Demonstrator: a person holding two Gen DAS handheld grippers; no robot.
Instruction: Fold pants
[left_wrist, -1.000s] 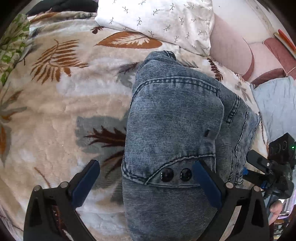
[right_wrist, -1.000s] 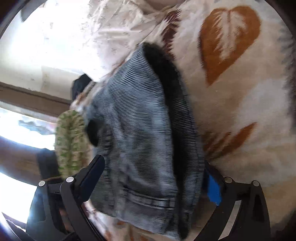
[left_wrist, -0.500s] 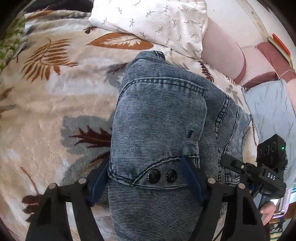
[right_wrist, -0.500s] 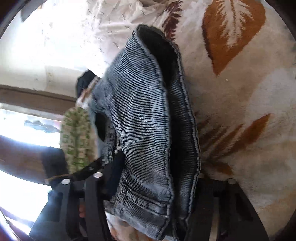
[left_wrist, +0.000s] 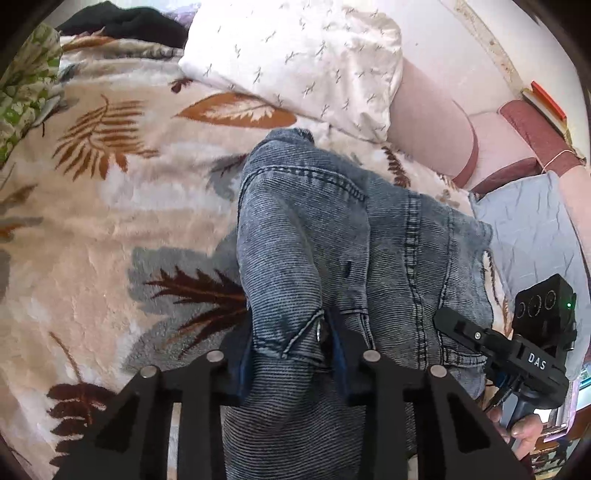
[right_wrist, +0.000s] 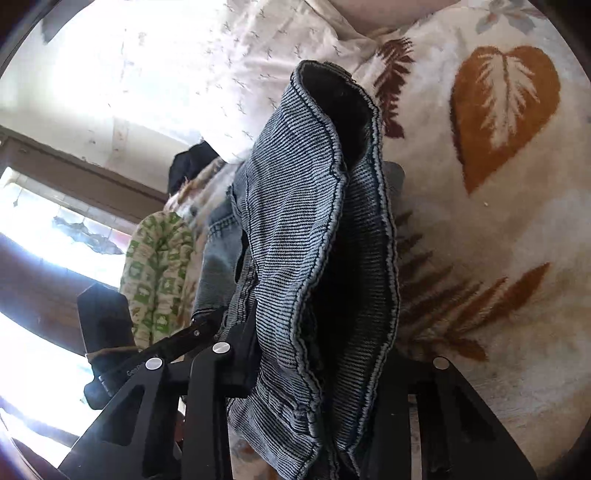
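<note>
On bed blanket (left_wrist: 92, 236): left gripper (left_wrist: 288, 350) and right gripper (right_wrist: 317, 369), splayed a second ago, now both clamp jeans (left_wrist: 314, 229) waistband; lift-to-fold likely next.

Prob. home bedroom: pillow (left_wrist: 295, 55), leaf-print blanket (left_wrist: 92, 221).

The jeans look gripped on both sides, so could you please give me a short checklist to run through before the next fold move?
1. Left gripper shut on the jeans: ok, denim is bunched between its jaws.
2. Right gripper shut on the jeans: ok, several layers are pinched.
3. Layers even in the right grip: not ok, the edges splay open.
4. Blanket caught in either grip: cannot tell.
5. Pillow clear of the jeans: ok in the left wrist view.
</note>
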